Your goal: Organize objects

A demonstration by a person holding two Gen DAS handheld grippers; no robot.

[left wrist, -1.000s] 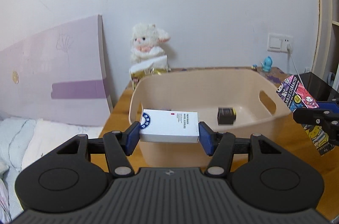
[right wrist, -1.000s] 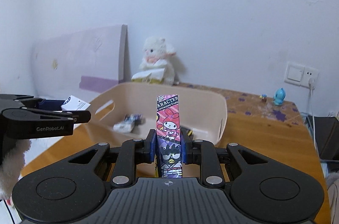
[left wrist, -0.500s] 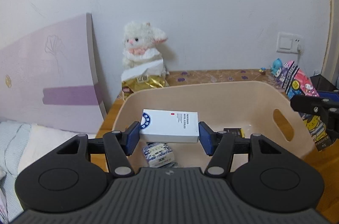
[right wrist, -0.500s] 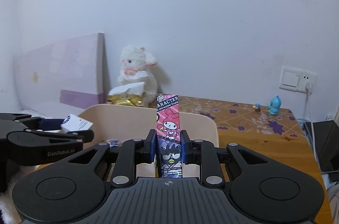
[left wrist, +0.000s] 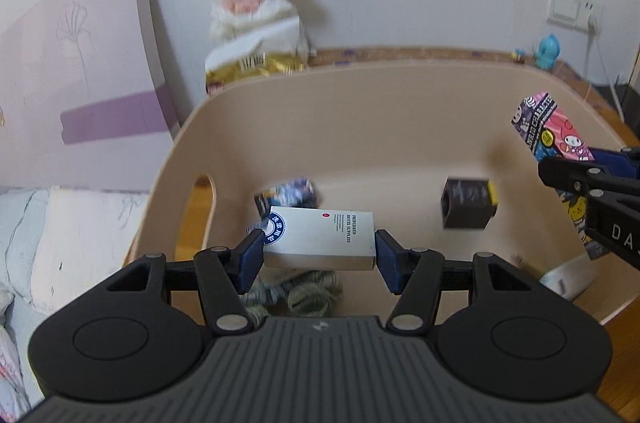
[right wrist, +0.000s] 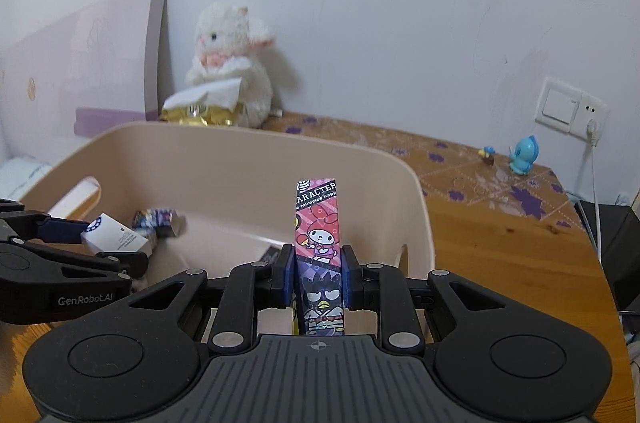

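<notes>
The bin (left wrist: 400,111) is plain beige. The box (left wrist: 320,237) in the left gripper (left wrist: 319,259) is white with a blue round emblem, a small red dot and dark print; the gripper's pads (left wrist: 252,257) are blue on black arms. The carton (right wrist: 320,247) in the right gripper (right wrist: 318,277) is pink above, purple below, with cartoon figures. A small cube (left wrist: 468,203) is dark with a yellow edge. The plush (right wrist: 228,63) is white, pink at the neck. The table (right wrist: 500,223) is orange-brown with purple flowers.
</notes>
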